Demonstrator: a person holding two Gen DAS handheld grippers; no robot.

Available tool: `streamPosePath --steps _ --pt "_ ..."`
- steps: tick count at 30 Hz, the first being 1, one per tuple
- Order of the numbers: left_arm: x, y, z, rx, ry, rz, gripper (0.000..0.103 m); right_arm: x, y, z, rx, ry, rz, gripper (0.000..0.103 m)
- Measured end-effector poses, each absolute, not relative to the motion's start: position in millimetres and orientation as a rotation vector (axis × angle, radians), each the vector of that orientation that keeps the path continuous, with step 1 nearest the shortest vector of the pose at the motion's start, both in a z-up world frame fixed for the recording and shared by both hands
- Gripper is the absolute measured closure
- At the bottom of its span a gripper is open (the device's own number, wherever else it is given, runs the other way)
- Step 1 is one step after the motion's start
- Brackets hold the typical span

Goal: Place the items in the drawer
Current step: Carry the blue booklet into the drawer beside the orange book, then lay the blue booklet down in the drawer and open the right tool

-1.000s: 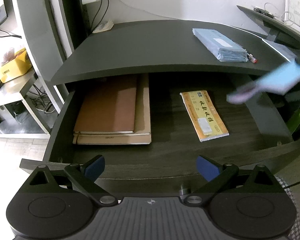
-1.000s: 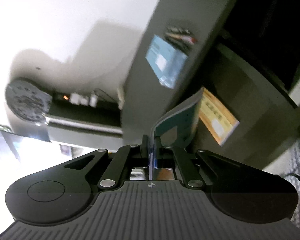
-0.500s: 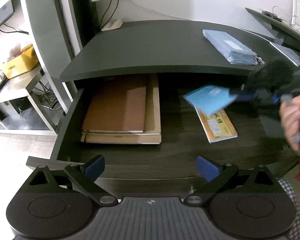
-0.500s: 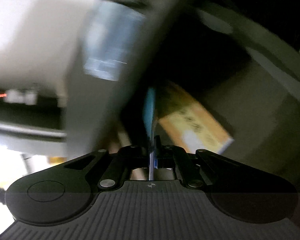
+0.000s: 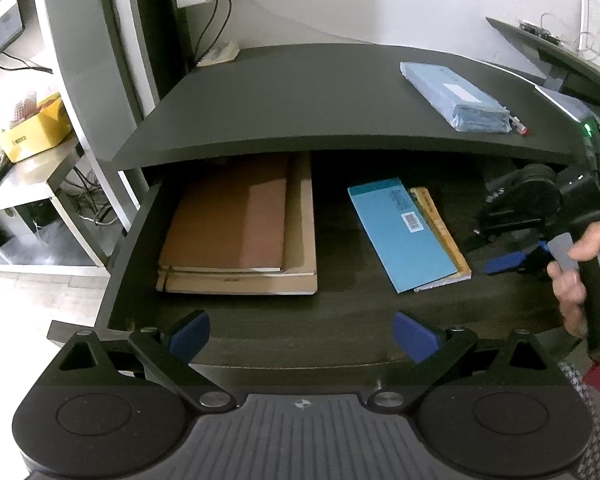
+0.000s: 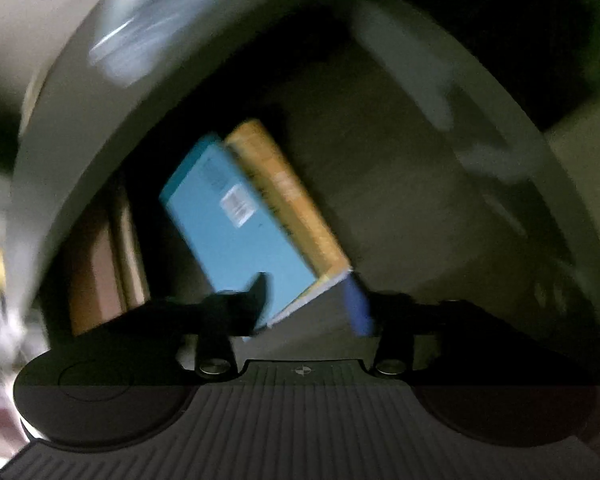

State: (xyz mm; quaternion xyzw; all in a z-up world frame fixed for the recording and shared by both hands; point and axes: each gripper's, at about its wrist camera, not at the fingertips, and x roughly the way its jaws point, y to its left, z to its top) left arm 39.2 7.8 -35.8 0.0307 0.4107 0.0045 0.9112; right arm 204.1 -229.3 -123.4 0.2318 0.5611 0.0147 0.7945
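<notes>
2 grippers open; blue booklet [image 5: 404, 236] lies on yellow booklet [image 5: 440, 228] in drawer [image 5: 340, 320].

A blue booklet [image 5: 404, 232] overlies a yellow one [image 5: 440, 228] beside brown notebooks [image 5: 236, 224].

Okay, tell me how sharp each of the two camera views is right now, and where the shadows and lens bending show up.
Left wrist view: sharp; the blue booklet and brown notebooks are crisp, the desktop shades the drawer back, and fisheye bows the desktop edge. Right wrist view: heavy motion blur and dim light smear the booklet and the right gripper, whose jaws stand apart.
</notes>
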Motion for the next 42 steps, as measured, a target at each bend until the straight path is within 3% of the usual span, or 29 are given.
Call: streamPosePath --steps 3,6,9,32,37,38,42 --pt "40.8 11.3 -33.6 0.052 0.833 0.017 0.004 215.6 -184.6 -112.1 0.168 1.211 0.173 0.011" --pt "42.2 18.4 -33.3 0.031 0.827 0.025 0.004 231.0 -141.4 -111.4 -0.145 1.18 0.237 0.009" --pt "44.5 25.4 -34.8 0.014 0.832 0.027 0.004 248.9 -120.8 -122.0 -0.24 1.174 0.279 0.004" --pt "58.7 37.6 -47.9 -0.014 0.869 0.019 0.004 296.2 -114.7 -174.5 -0.099 1.219 0.148 0.002" --pt "58.3 37.8 -48.2 -0.015 0.868 0.023 0.004 291.6 -116.8 -170.9 -0.068 1.207 0.085 0.011" --pt "58.2 37.8 -48.3 -0.015 0.868 0.024 0.004 290.9 -118.7 -169.6 -0.049 1.21 0.067 0.017" --pt "57.1 38.0 -47.2 -0.015 0.863 0.027 0.004 289.1 -127.4 -164.9 0.041 1.231 0.004 0.018"
